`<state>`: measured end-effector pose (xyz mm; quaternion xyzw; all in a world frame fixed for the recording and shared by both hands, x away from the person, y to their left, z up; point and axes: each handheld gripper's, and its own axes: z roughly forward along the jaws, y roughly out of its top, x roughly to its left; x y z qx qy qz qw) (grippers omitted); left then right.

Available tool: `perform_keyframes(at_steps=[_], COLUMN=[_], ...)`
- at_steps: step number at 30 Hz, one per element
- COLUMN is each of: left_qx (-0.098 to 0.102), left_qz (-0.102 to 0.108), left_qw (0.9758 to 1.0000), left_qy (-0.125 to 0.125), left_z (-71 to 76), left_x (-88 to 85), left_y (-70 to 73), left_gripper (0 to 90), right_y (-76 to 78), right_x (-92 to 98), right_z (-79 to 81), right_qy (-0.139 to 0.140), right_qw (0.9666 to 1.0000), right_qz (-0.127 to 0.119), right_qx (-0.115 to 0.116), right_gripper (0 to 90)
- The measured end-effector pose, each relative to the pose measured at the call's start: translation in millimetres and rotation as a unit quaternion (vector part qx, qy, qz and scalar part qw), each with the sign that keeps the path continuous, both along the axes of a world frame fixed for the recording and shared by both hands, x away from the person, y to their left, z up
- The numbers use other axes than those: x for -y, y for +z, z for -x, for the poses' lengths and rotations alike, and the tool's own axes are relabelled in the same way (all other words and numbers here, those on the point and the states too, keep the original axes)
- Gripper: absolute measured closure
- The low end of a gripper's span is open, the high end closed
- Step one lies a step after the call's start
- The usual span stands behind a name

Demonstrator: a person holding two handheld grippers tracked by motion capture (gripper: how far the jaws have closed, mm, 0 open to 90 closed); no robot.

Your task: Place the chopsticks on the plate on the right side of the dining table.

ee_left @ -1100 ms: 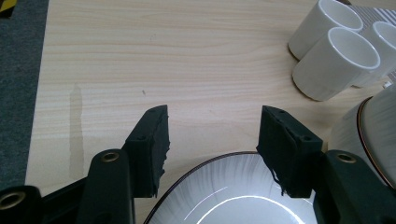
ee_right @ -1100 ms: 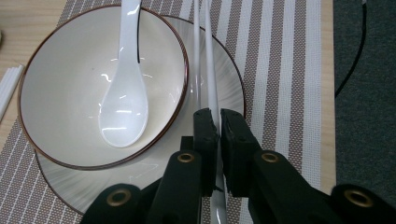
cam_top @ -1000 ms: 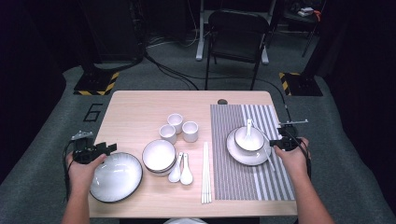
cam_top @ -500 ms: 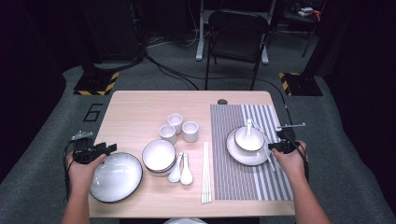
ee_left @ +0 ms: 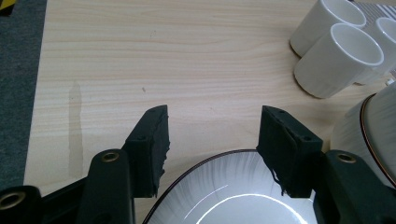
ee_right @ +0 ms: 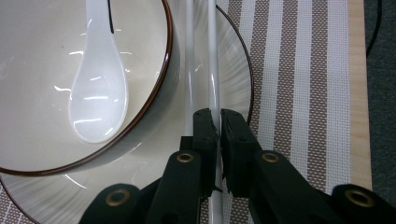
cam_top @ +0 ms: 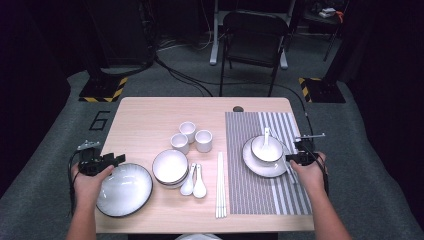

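Note:
My right gripper (ee_right: 215, 114) is shut on a white chopstick (ee_right: 213, 60) that lies across the right side of a white dinner plate (ee_right: 236, 79). A second chopstick (ee_right: 189, 56) lies just left of it, outside the jaws. On the plate stands a bowl (ee_right: 46, 70) with a white spoon (ee_right: 98, 93) in it. In the high view this gripper (cam_top: 294, 159) is at the plate's (cam_top: 260, 167) right rim, on the striped placemat (cam_top: 265, 200). My left gripper (ee_left: 212, 121) is open, its jaws either side of the far rim of a large plate (ee_left: 224, 191) without touching it.
Three white cups (cam_top: 192, 137) stand mid-table. Stacked bowls (cam_top: 170, 167), two spoons (cam_top: 194, 181) and another pair of chopsticks (cam_top: 220, 185) lie between the large plate (cam_top: 124, 189) and the placemat. A chair (cam_top: 255, 35) stands beyond the table's far edge.
The right hand has shifted slightly at the plate's rim. The left hand has kept still.

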<state>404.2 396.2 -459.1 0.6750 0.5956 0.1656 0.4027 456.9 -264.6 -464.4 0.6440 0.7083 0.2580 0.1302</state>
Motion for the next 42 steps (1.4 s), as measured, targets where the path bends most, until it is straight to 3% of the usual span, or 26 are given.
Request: perform_keyframes(at_steps=[15,22,33,42], left_qx=[-0.001,0.002,-0.001,0.002], left_qz=[-0.001,0.001,0.0,0.004], left_qw=[1.0,1.0,1.0,1.0], left_qy=[-0.001,0.0,-0.001,0.004], left_z=[-0.3,-0.2,0.5,1.0], left_x=[0.0,-0.3,0.1,-0.3], left_y=[-1.0,-0.9,-0.7,-0.1], left_gripper=[43.4,43.4,43.3,43.3], right_y=[-2.7,0.3,5.3,5.4], right_x=[0.0,0.6,1.7,-1.7], right_z=[-5.4,-1.7,4.6,7.4], right_qy=[0.003,0.002,0.03,0.039], right_qw=[1.0,0.9998,0.9994,0.9992], right_qz=[-0.007,-0.014,0.005,0.008], right_qx=[0.002,0.011,0.017,0.007], right_gripper=[84.4,75.7,72.2,68.6])
